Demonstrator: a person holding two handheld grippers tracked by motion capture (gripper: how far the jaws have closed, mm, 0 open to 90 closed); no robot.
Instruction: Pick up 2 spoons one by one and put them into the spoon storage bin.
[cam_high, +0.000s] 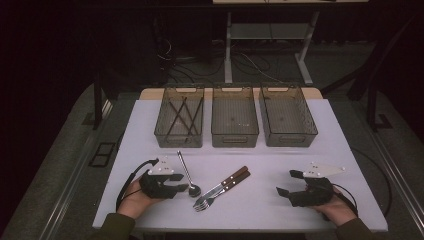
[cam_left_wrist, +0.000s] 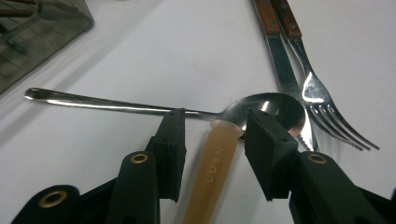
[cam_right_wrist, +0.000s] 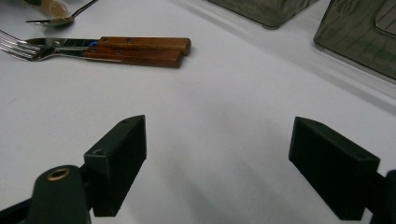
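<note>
Three bins (cam_high: 235, 122), one spoon (cam_high: 187, 174), one fork (cam_left_wrist: 322, 100), one knife (cam_left_wrist: 279, 56).

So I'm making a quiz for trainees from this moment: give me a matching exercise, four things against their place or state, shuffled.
Things:
1. spoon
2. fork
3. left bin
4. right claw

Places or states:
A. open over bare table, holding nothing
B. holds dark crossed sticks
C. bowl end at the left claw's tips, handle pointing toward the bins
D. lies beside a knife, both with wooden handles

Pairs: 1-C, 2-D, 3-B, 4-A
</note>
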